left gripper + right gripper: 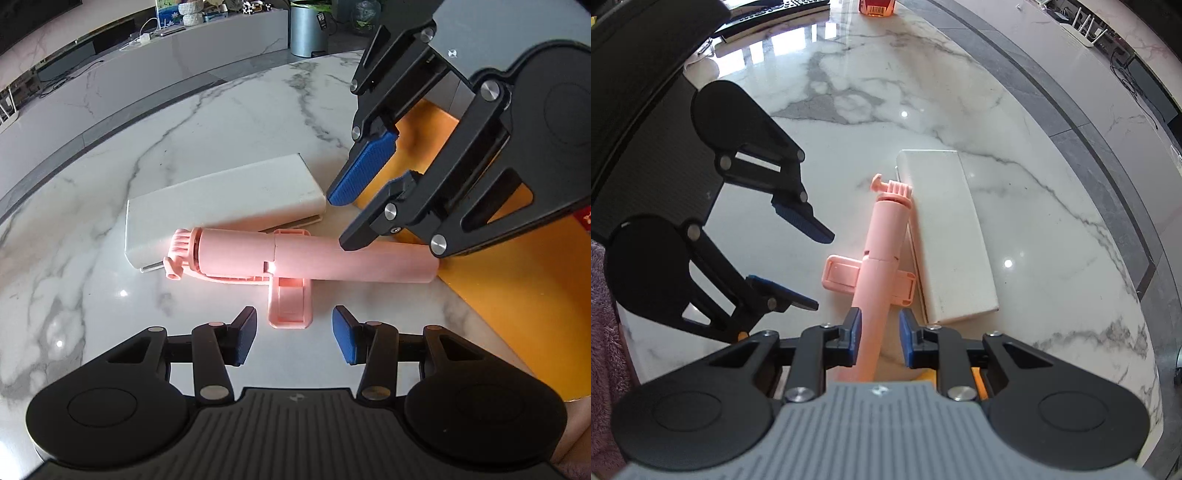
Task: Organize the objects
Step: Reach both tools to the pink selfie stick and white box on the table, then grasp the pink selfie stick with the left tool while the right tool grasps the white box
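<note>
- The right gripper (877,338) has its fingers spread on either side of the handle end of the pink selfie stick (295,258); one blue pad (854,338) looks to touch or nearly touch the stick, the other stands clear, so nothing is pinched yet.
- The left gripper (293,338) is spread wide and empty, hovering just short of the stick's phone clamp (290,302).
- The stick lies flat on the marble table (221,122), its head resting against a white power bank (221,199), its handle reaching the edge of a yellow tray (517,295).
- Judging by this, organizing has barely begun: both items lie loose on the table, and the grasp on the stick is not yet closed.
</note>
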The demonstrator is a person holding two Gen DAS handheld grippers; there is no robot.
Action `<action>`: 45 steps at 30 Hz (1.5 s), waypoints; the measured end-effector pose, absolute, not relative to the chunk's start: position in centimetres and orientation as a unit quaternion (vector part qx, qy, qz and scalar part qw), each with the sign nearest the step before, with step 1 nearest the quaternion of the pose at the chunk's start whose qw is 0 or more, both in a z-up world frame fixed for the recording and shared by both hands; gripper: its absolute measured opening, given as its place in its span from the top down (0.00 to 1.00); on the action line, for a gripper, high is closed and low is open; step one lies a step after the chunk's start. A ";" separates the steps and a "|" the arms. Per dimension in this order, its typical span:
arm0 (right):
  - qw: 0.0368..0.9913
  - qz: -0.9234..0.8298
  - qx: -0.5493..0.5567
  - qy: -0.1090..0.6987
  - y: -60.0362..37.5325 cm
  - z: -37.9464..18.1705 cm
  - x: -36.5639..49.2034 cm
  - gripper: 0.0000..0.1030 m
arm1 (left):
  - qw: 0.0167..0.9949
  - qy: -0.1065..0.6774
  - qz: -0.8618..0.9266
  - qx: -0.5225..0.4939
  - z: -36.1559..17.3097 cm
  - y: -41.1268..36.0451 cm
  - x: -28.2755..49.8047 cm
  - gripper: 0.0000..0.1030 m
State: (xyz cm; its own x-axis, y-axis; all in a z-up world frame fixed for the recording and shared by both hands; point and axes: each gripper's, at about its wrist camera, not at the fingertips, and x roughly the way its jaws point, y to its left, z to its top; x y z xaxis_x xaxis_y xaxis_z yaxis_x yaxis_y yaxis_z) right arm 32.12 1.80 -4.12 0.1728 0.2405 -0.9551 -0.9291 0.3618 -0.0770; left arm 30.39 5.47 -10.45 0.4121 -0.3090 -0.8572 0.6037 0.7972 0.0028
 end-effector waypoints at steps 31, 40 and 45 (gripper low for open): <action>0.667 0.418 -0.424 0.449 6.4 -6.8 36.7 0.50 | 0.809 0.522 -0.226 0.151 -6.0 10.5 30.0 0.69; 0.667 0.399 -0.426 0.462 8.4 -8.7 38.5 0.38 | 0.818 0.512 -0.226 0.130 -5.0 11.2 30.4 0.78; 0.674 0.382 -0.436 0.457 8.9 -9.7 38.7 0.35 | 0.822 0.503 -0.227 0.142 -5.0 10.5 30.0 0.84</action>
